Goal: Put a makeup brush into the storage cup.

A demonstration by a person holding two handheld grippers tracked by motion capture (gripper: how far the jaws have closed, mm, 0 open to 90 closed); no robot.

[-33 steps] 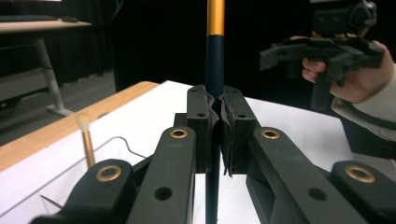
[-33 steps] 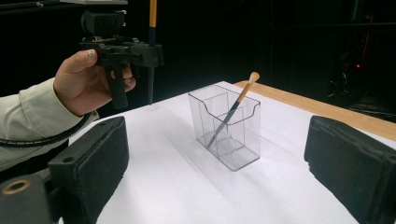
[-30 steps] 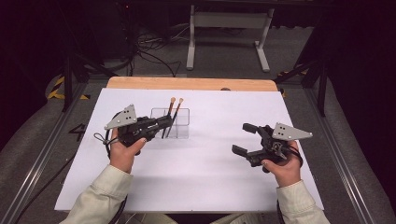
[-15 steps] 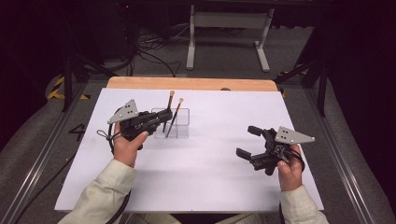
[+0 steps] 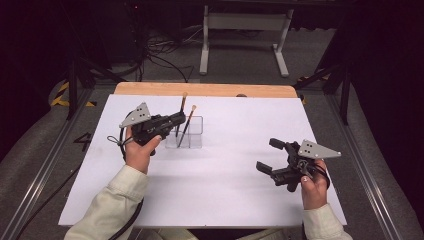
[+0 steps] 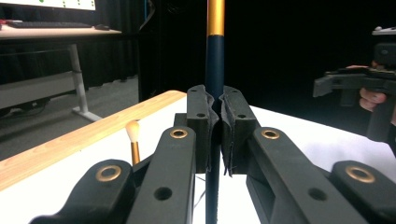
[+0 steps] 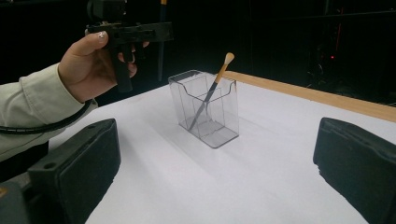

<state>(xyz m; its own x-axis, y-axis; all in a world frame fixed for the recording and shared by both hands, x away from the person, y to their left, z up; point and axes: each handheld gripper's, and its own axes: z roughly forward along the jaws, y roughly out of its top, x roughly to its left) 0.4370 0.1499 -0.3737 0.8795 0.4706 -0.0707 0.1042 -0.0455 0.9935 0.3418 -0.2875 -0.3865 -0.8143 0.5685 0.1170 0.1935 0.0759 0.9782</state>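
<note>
Jaws of the left gripper [image 6: 215,135] clamp the dark brush [image 6: 215,60], held upright just beside the clear holder [image 5: 191,134]. Lower it straight into the compartment next to the second brush [image 7: 212,91]. Right gripper [image 5: 277,157] jaws stand apart over the table [image 5: 225,195].
</note>
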